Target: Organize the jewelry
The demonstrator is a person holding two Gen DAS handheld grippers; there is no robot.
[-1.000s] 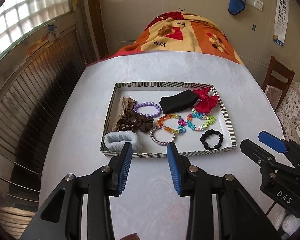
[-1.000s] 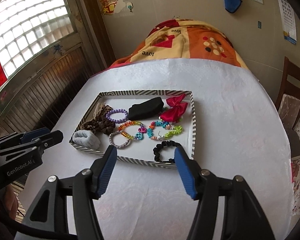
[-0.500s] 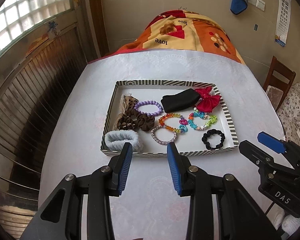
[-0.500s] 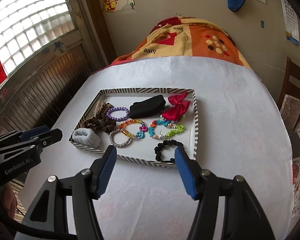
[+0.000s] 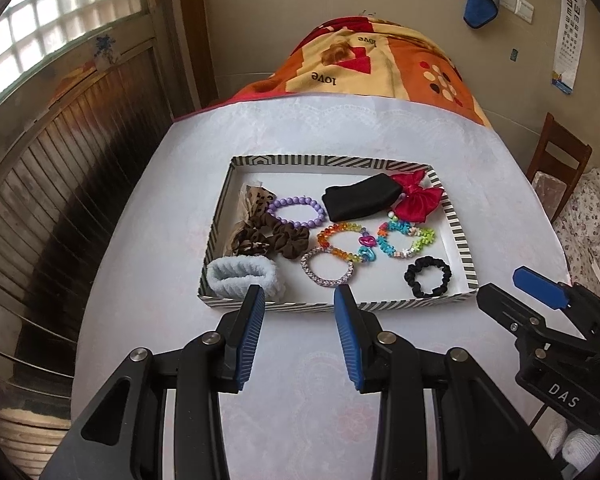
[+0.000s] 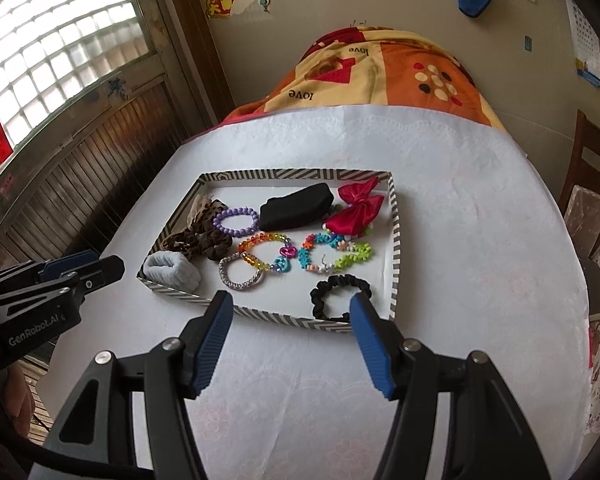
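A striped tray (image 5: 332, 160) (image 6: 292, 174) on the white table holds hair ties and bracelets: a pale blue scrunchie (image 5: 242, 278) (image 6: 172, 272), brown scrunchies (image 5: 268, 236), a purple bead bracelet (image 5: 298, 212) (image 6: 236, 220), a black band (image 5: 360, 200), a red bow (image 5: 416, 198) (image 6: 356, 208), colourful bead bracelets (image 5: 404, 238), a silver bracelet (image 5: 327, 269) and a black scrunchie (image 5: 428, 276) (image 6: 340, 294). My left gripper (image 5: 298, 300) hangs open just short of the tray's near rim, nothing in it. My right gripper (image 6: 292, 308) is open near the black scrunchie, also with nothing between its fingers.
An orange patterned blanket (image 5: 376, 68) covers the table's far end. A wooden chair (image 5: 556, 168) stands at the right. Wood panelling and a window run along the left. The right gripper (image 5: 540, 320) shows at the left wrist view's right edge.
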